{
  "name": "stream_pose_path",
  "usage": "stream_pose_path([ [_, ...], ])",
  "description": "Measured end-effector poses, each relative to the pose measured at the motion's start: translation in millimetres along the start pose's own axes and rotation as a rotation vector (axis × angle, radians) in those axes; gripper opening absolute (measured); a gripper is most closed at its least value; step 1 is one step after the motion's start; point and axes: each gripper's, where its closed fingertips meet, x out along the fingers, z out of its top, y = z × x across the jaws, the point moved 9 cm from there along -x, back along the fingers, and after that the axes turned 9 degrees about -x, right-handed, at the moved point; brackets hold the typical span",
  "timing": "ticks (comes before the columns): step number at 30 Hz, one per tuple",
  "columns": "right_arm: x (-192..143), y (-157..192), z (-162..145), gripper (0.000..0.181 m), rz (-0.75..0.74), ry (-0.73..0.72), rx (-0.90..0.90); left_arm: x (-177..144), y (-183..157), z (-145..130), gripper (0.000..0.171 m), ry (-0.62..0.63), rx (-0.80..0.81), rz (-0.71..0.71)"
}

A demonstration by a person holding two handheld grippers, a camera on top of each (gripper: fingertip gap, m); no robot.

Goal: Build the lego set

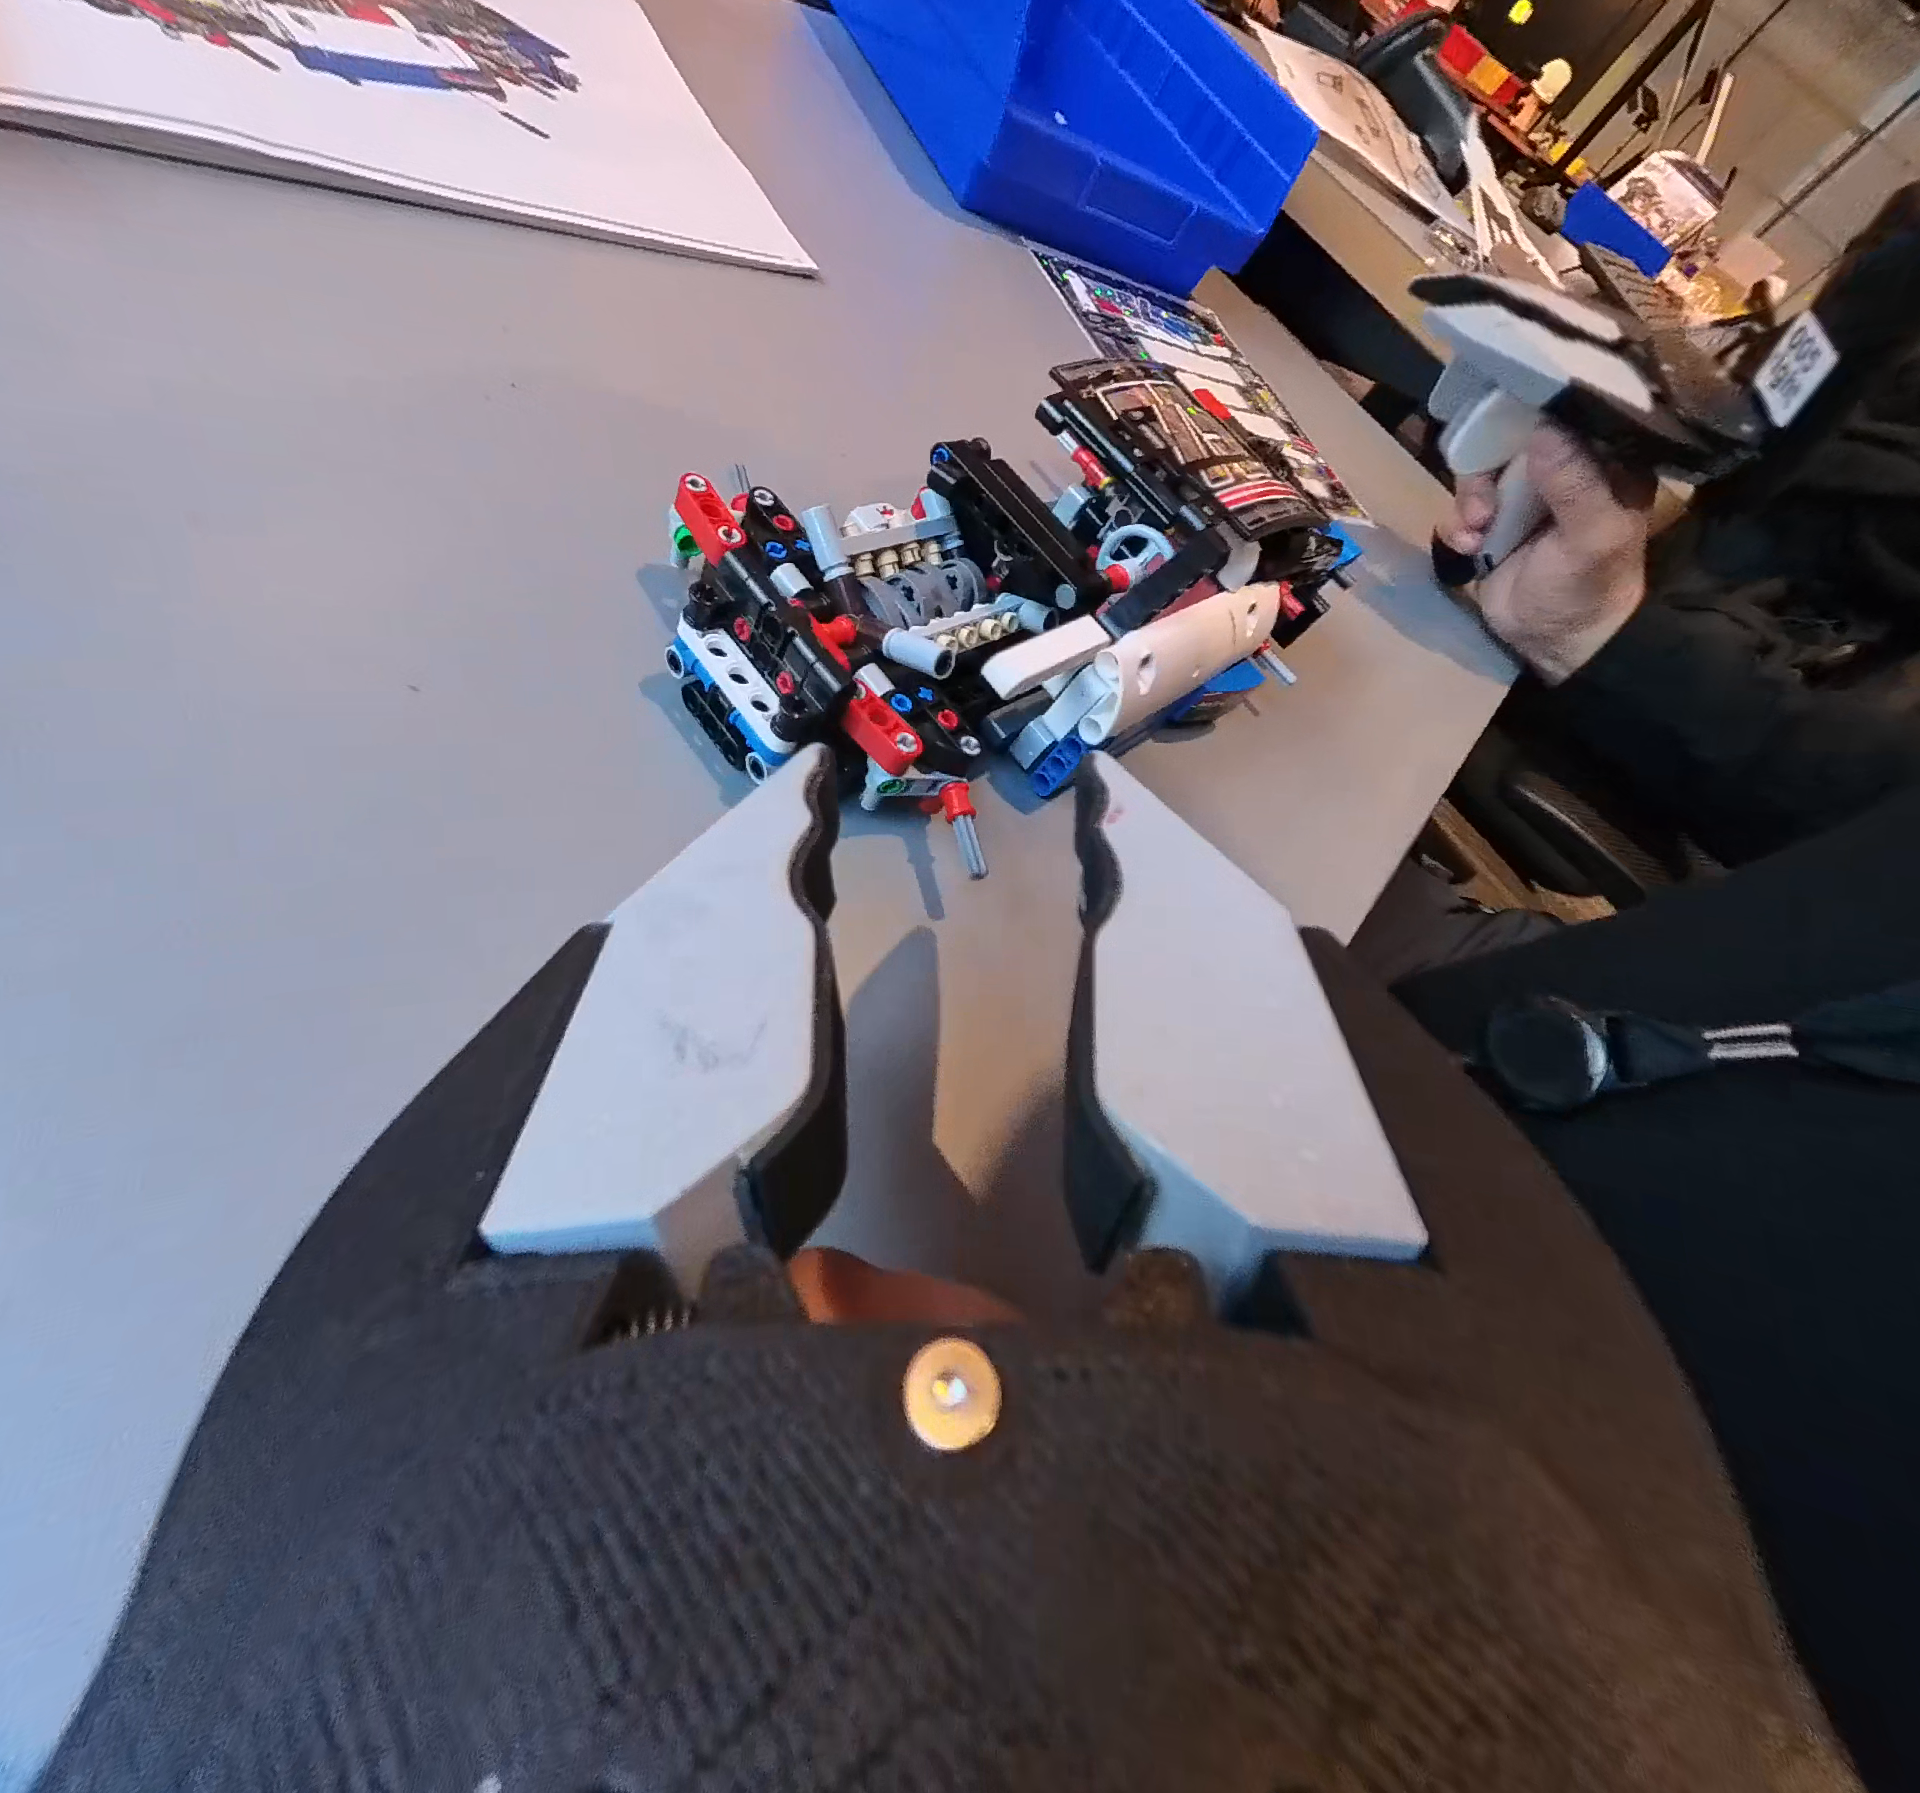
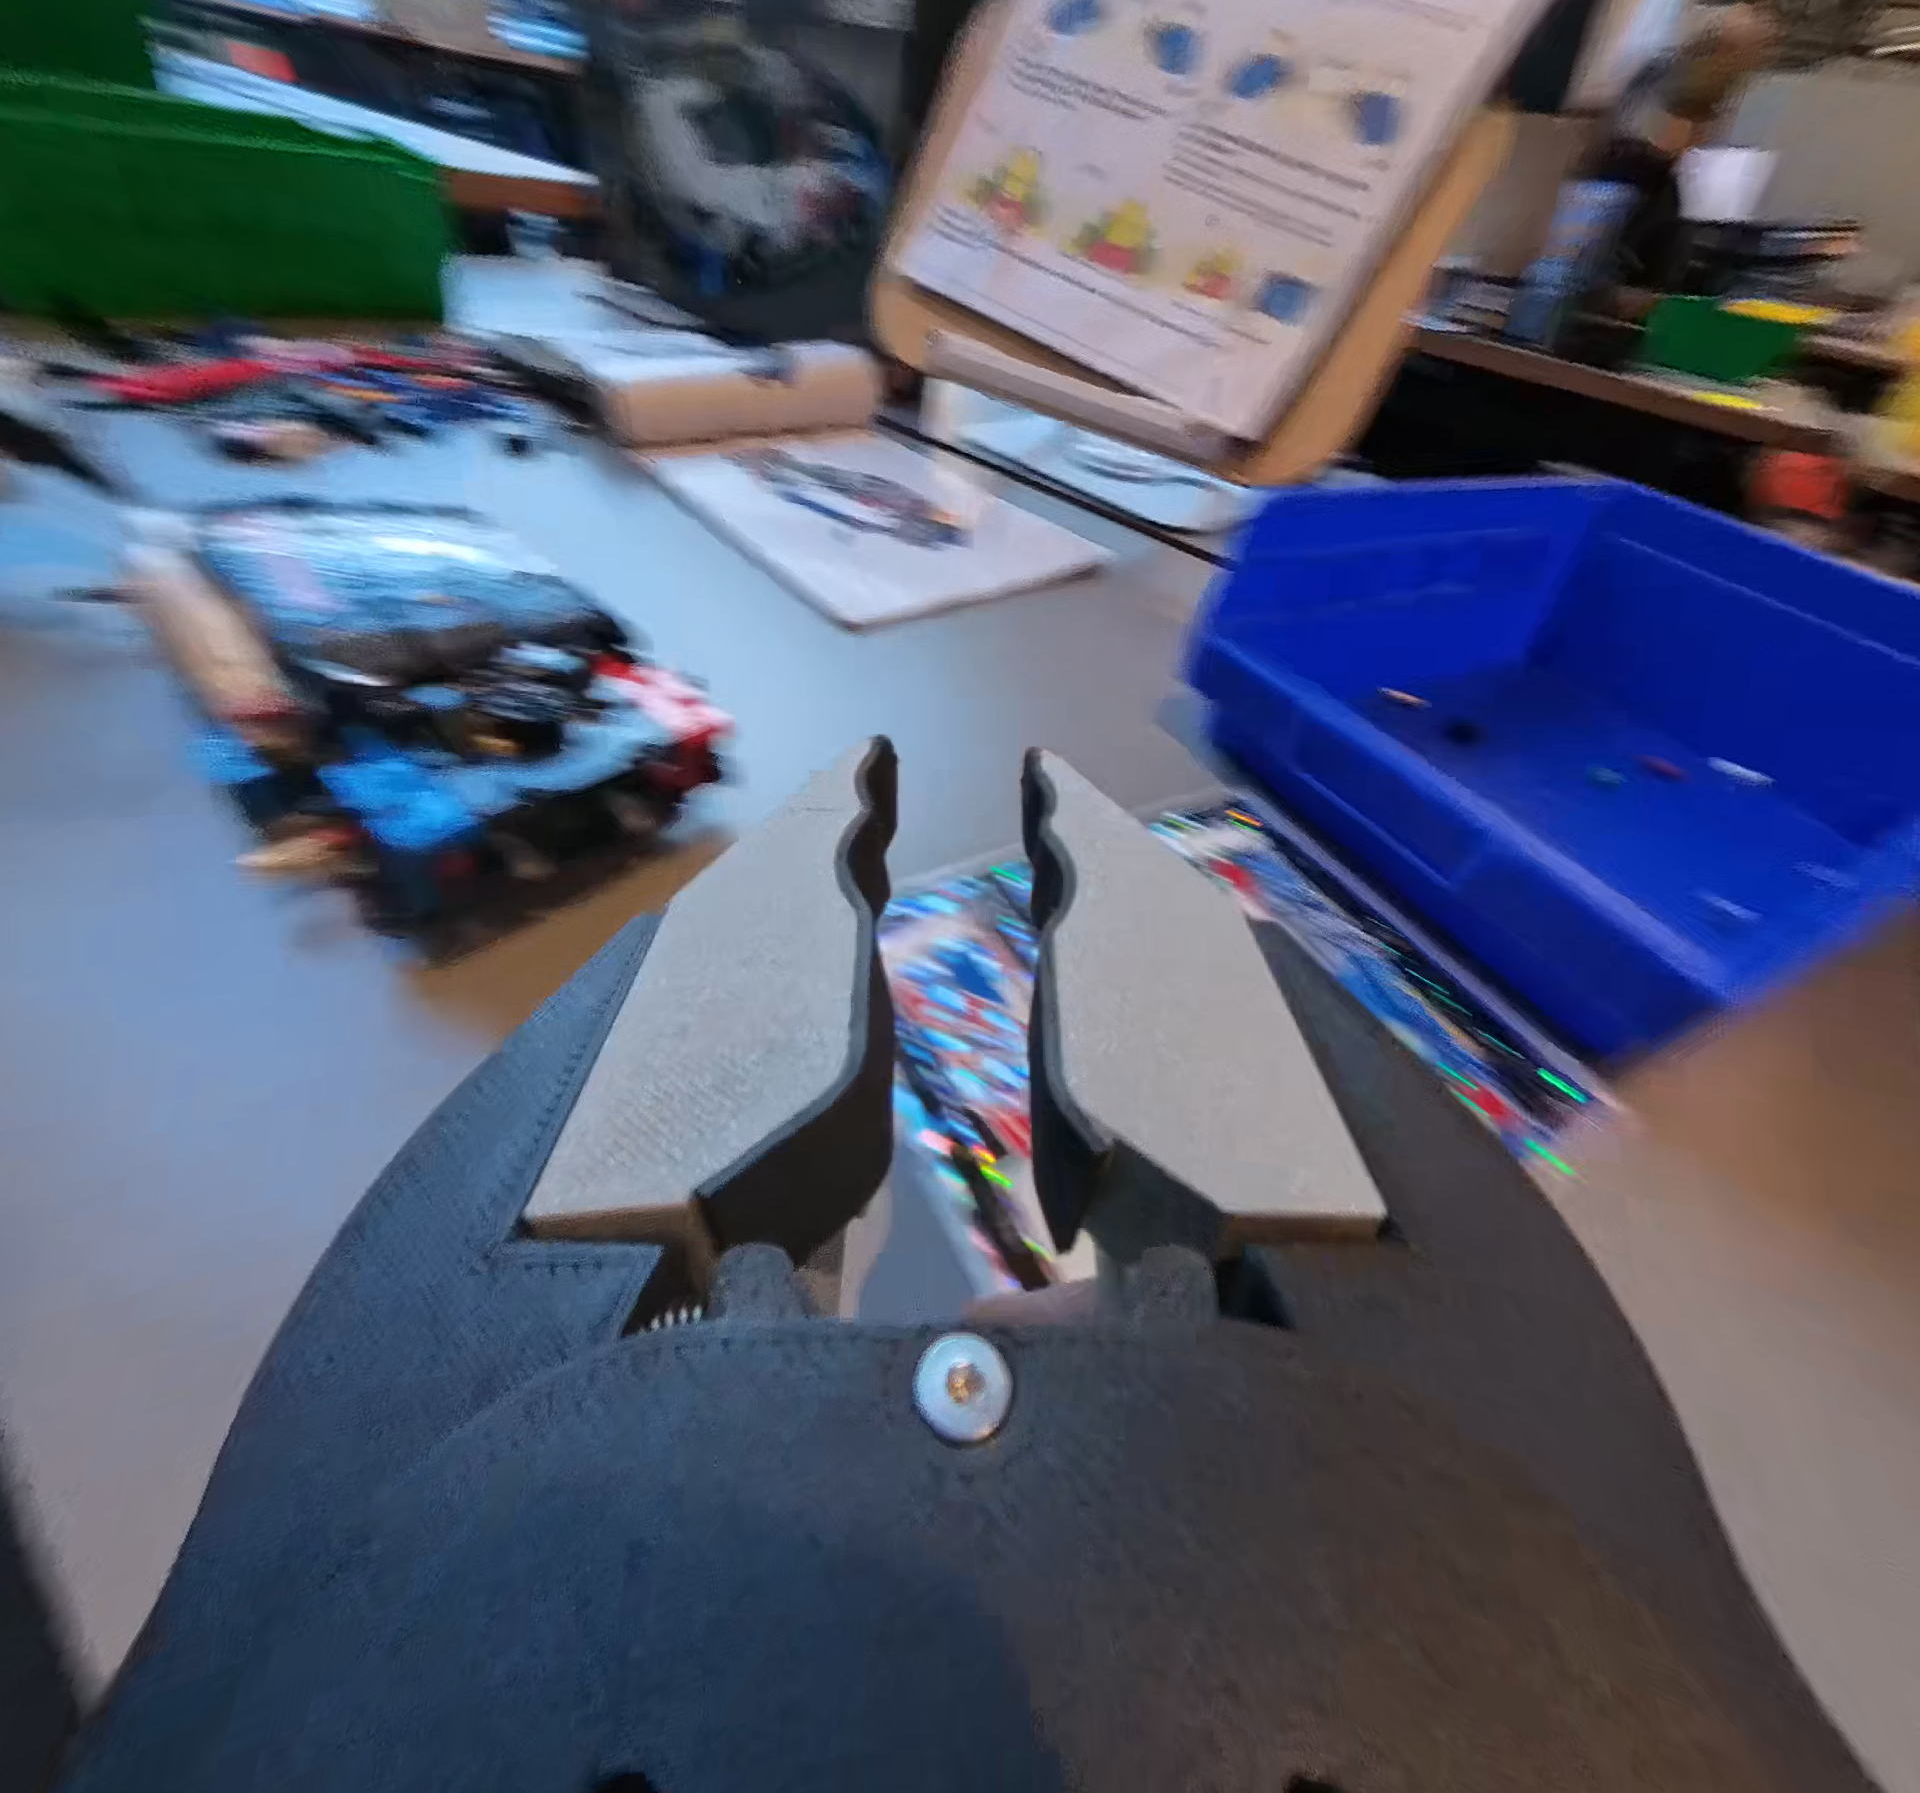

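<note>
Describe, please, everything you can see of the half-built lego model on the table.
The lego model is a partly built car chassis of plastic beams in black, red, blue, white and light grey, with exposed gears and pins. It rests on the grey table, partly over a colourful sheet. The open left gripper is just short of it.

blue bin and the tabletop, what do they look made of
Blue bin: apparently moulded hard plastic, one saturated colour, slightly glossy, with stepped ribs and a thick rim. Tabletop: a smooth matte grey sheet, perhaps laminate; no grain shows, so its core is unclear.
</note>
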Motion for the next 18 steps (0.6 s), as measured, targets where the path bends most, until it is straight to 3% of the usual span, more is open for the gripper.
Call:
stream_pose_path([
  [3,30,43,37,0.017,0.29,0.018,-0.032,1,4,3,0.043,-0.001,-0.053,-0.014],
  [5,50,75,63,0.024,0.468,0.008,-0.085,1,5,5,0.043,-0.011,-0.078,-0.034],
  [8,74,100,85,0.025,0.604,0.033,-0.169,2,7,7,0.043,-0.007,-0.095,-0.049],
  [12,97,110,82,0.007,0.716,0.142,-0.236,3,5,6,0.043,0.007,-0.078,-0.042],
  [15,105,113,73,0.008,0.735,0.249,-0.304,3,5,5,0.042,0.001,-0.072,-0.04],
  [18,104,104,87,0.007,0.679,0.052,-0.243,1,5,6,0.042,-0.016,-0.077,-0.044],
])
